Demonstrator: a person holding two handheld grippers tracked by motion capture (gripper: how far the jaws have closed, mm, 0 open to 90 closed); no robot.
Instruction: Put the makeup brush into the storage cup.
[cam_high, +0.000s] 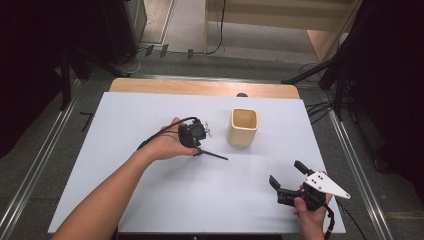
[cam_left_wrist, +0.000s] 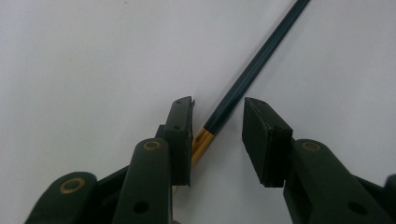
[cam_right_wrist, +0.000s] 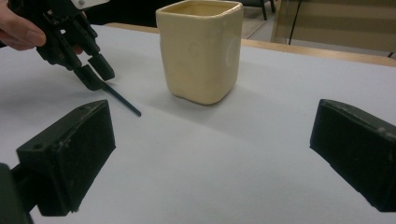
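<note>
On the white desk (cam_high: 150, 200), left gripper (cam_left_wrist: 217, 121) fingers parted astride a dark pencil (cam_left_wrist: 252, 70); right gripper (cam_high: 286, 176) fingers wide open near the cream cup (cam_high: 243, 127).

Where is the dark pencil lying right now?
The dark pencil lies flat on the white table near its middle in the high view, left of the cream cup, its gold end between the open jaws of the left gripper.

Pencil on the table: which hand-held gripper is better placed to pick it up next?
Left. The left hand-held gripper is open with its jaws on either side of the pencil. The right hand-held gripper is open near the table's front edge, apart from it.
</note>
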